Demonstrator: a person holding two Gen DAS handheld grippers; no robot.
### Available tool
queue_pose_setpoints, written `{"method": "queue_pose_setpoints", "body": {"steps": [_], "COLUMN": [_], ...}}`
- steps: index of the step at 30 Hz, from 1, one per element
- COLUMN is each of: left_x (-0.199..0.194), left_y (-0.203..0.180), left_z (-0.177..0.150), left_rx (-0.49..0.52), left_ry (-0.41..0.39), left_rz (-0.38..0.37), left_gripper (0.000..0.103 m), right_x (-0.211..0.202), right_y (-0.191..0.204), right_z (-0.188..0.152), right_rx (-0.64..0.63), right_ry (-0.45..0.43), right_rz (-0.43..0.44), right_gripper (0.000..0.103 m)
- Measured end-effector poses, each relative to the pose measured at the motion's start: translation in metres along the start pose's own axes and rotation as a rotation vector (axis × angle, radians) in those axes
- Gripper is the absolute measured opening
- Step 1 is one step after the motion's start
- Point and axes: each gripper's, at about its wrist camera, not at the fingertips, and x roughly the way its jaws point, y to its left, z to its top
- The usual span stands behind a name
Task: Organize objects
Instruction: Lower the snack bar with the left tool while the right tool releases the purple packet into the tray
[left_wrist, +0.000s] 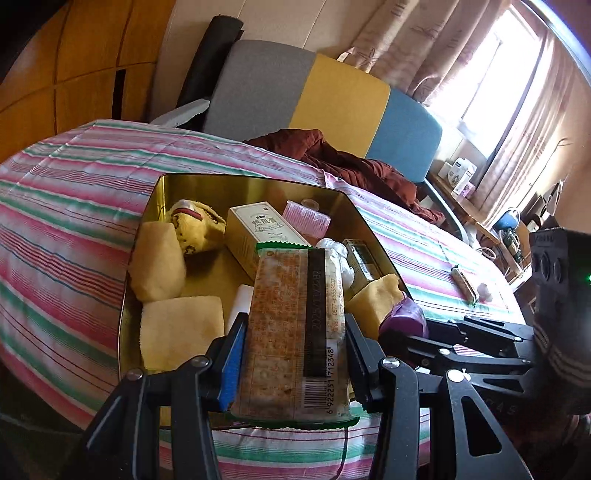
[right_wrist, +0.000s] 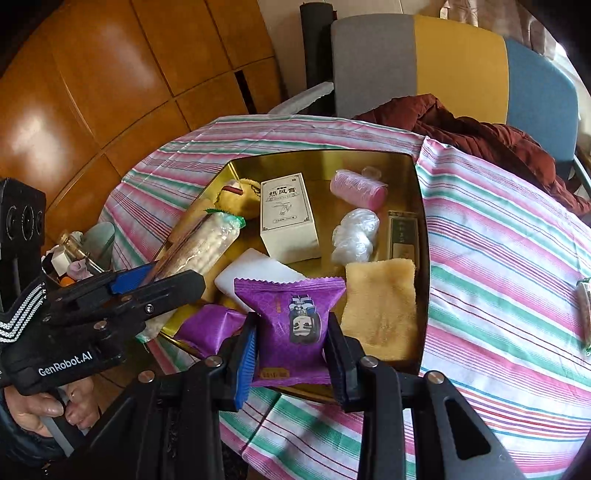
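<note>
A gold tin tray lies on the striped bedspread. My left gripper is shut on a long cracker packet with green edges and holds it over the tray's near edge; the packet also shows in the right wrist view. My right gripper is shut on a purple snack packet over the tray's near edge. A second purple packet lies just left of it. The right gripper shows in the left wrist view.
The tray holds a cream box, a pink roller, crumpled plastic, a green box, yellow cloths and a plush toy. Another snack lies on the bedspread at right. A maroon jacket lies behind.
</note>
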Motion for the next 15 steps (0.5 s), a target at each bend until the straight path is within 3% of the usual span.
{"method": "queue_pose_setpoints", "body": {"steps": [3,7,15], "left_x": [0.003,0.006,0.010], "left_y": [0.001,-0.010,-0.019], "left_z": [0.001,0.002,0.001], "left_rx": [-0.014,0.047,0.107], "left_ry": [0.007,-0.008,-0.015], "left_rz": [0.010,0.093,0.145], "left_gripper": [0.049,0.049,0.049], "right_x": [0.004,0.010,0.016], "right_y": [0.000,0.003,0.001], "right_z": [-0.001,-0.004,-0.006], "right_rx": [0.001,-0.006,0.001], "right_ry": [0.009,0.018,0.017], "right_rz": [0.003,-0.002,-0.009], "right_gripper": [0.033,0.033,0.034]}}
